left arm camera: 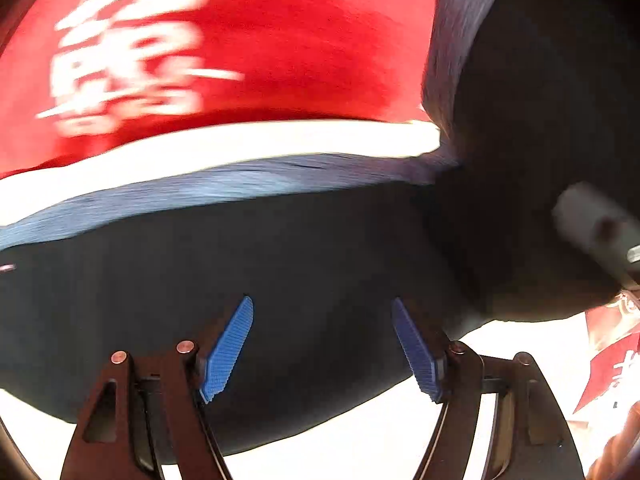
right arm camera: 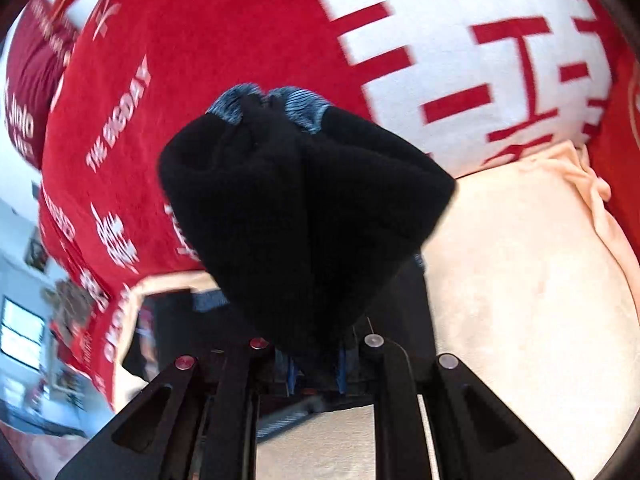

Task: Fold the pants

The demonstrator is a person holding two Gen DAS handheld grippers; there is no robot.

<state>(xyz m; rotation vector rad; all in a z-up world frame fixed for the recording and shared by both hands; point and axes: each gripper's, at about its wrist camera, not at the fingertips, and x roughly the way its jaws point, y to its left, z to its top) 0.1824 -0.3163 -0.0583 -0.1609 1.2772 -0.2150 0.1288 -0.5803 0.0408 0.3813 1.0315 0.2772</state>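
Pants (right arm camera: 304,208) bunch in right claw (right arm camera: 316,372); left claw (left arm camera: 322,350) gapes empty

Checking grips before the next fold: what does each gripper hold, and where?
Right gripper: shut on a bunched fold of the black pants. Left gripper: open, nothing held.

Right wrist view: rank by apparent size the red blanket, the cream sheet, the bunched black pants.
1. red blanket
2. cream sheet
3. black pants, clamped in the right hand-held gripper

The pants sit nearest the lens, so they look bigger than they are; sheet versus pants is close.
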